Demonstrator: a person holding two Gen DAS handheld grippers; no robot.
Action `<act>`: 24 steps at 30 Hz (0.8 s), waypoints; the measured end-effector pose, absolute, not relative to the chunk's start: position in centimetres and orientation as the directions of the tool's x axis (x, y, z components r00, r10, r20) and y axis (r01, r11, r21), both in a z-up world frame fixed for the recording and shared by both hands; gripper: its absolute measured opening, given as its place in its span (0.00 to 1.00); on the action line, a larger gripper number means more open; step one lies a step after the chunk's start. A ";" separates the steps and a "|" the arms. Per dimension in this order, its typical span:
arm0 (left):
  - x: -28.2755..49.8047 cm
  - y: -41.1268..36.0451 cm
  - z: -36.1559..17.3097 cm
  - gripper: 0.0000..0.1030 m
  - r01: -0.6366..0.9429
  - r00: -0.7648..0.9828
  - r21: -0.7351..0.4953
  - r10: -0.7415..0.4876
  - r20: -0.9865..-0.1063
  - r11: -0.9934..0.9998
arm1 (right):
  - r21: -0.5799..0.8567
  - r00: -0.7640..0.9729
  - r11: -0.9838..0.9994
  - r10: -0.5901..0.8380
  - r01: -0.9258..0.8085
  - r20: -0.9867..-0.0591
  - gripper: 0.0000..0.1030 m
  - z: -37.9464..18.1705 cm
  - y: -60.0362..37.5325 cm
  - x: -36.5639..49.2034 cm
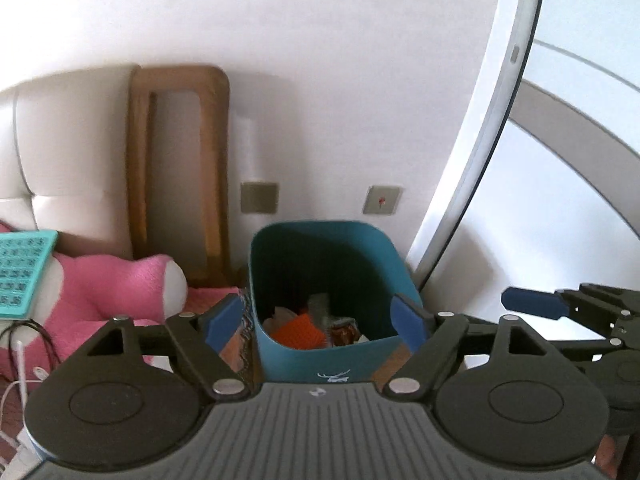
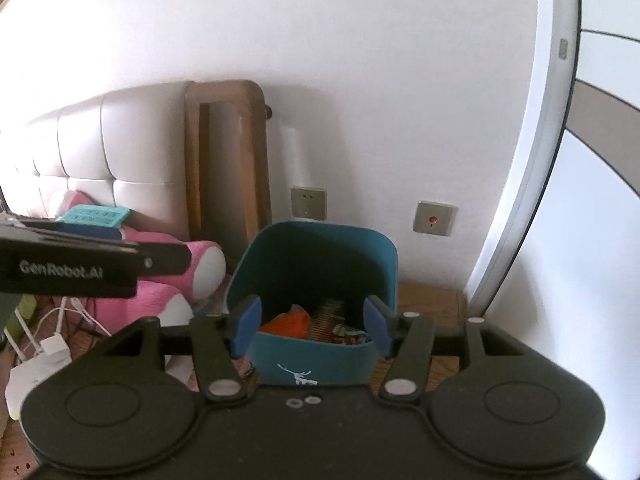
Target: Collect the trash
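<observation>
Left gripper (image 1: pixel 318 322) — jaws spread wide, nothing between the blue pads (image 1: pixel 408 322); it hangs above the near rim of the teal bin (image 1: pixel 280 344). Right gripper (image 2: pixel 312 326) likewise wide and empty, its pads bracketing the bin's near wall. In the left wrist view the right gripper enters from the right edge, just beside.

Bin stands on a wooden floor (image 2: pixel 430 300), close to the white wall (image 2: pixel 340 80). Inside: an orange piece (image 1: pixel 298 330), a brown ridged item (image 2: pixel 326 320), crumpled wrappers (image 1: pixel 344 330) — trash lies in the bin's bottom.

Left of the bin: pink plush pillow (image 1: pixel 104 288), white cables (image 2: pixel 52 332) and a charger block on the floor. A teal keypad-like card (image 2: pixel 94 216) rests on the pillow.

Behind: wooden frame (image 1: pixel 180 168) leaning at the wall, cream padded headboard (image 2: pixel 100 160), two wall plates (image 2: pixel 308 202), white door frame (image 1: pixel 492 140) at right.
</observation>
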State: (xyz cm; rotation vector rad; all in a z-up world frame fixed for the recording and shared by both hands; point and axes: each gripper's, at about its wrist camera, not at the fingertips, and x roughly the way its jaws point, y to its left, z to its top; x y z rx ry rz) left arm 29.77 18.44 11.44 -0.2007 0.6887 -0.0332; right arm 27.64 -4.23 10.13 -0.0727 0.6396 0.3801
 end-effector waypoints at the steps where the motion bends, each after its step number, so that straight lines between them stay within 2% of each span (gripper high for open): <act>1: 29.2 18.5 11.9 0.82 -0.032 0.781 -0.187 -0.092 -0.618 0.982 | 0.050 0.739 0.929 0.324 -0.367 -0.591 0.55 10.4 -4.3 27.2; 2: 28.6 18.6 12.4 0.85 -0.034 0.788 -0.179 -0.084 -0.610 0.983 | 0.050 0.742 0.930 0.323 -0.365 -0.587 0.55 10.6 -4.4 26.7; 3: 28.1 18.7 12.8 0.93 -0.039 0.793 -0.174 -0.076 -0.604 0.984 | 0.049 0.746 0.931 0.320 -0.361 -0.584 0.55 10.8 -4.4 26.3; 5: 27.1 19.0 13.5 0.98 -0.036 0.804 -0.177 -0.076 -0.589 0.984 | 0.051 0.755 0.934 0.317 -0.353 -0.575 0.55 11.3 -4.7 25.4; 24: 20.3 18.6 14.9 0.98 -0.019 0.799 -0.128 -0.062 -0.597 0.992 | 0.112 0.775 0.935 0.343 -0.337 -0.530 0.56 13.5 -7.2 20.4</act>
